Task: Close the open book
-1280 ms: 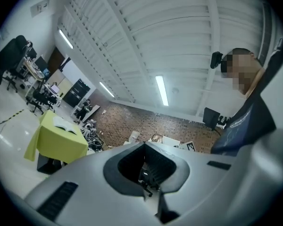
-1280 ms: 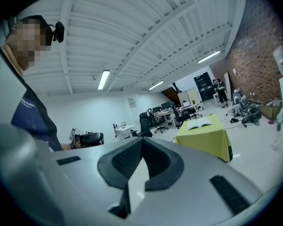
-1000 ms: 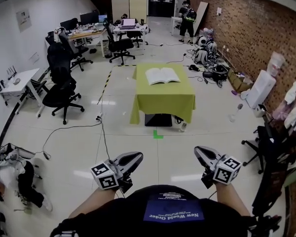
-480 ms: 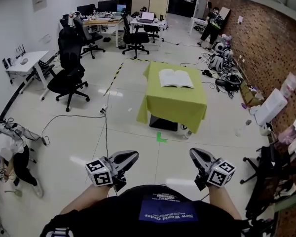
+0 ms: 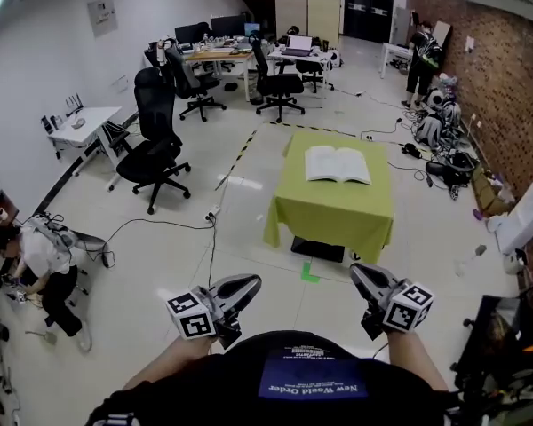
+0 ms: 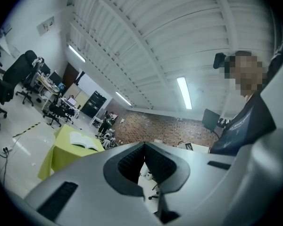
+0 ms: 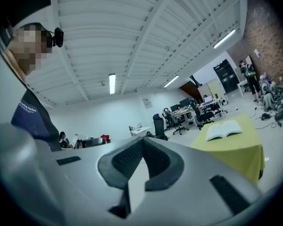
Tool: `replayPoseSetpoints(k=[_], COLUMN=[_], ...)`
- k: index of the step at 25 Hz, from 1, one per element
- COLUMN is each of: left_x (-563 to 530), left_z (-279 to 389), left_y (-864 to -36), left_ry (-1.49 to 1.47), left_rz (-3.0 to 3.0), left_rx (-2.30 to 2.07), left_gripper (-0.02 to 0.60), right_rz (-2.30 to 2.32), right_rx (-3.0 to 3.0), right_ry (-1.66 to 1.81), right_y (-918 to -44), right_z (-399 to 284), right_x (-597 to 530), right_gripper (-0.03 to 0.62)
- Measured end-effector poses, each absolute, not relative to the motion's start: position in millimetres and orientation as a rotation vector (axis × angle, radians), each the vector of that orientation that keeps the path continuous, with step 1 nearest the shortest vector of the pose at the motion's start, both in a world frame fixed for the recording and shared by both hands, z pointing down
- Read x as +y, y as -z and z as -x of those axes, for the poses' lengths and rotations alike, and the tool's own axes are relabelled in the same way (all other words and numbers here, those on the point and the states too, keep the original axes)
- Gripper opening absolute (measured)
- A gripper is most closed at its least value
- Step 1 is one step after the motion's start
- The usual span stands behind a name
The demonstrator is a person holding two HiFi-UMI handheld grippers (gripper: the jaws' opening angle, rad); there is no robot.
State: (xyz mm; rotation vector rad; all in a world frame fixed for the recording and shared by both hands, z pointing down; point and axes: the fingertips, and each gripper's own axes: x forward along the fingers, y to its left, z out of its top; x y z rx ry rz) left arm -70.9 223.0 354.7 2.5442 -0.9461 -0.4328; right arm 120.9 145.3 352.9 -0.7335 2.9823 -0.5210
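Note:
An open book lies flat with white pages up on a small table under a green cloth, a few steps ahead across the floor. The left gripper and right gripper are held low in front of the person's body, far short of the table, both shut and empty. In the left gripper view the book shows small at the left, beyond the left gripper, whose tips meet. In the right gripper view the book sits at the right on the green table, beyond the right gripper.
Black office chairs and desks stand at the left and back. A person crouches at the left wall; another stands far back. Bags and cables lie along the brick wall. A green tape mark is on the floor before the table.
The view has swung and moved forward: the table and book have shifted right and come closer. Both grippers keep their place before the body, still shut.

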Motion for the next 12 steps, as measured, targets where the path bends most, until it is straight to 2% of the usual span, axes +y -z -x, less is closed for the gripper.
replayPoseSetpoints(k=[5,12], left_x=[197,145], left_z=[23,16], left_y=[-360,-364], left_ry=[0.395,0.369], left_rz=[-2.535,-2.521], left_rx=[-0.940,-0.908], left_gripper=[0.006,0.006], right_rz=[0.703,0.772], right_rx=[2.976,2.944], right_ry=[0.591,0.643], right_y=[-375,-389], right_z=[-156,-179], right_x=[112,66], right_gripper=[-0.014,-0.014])
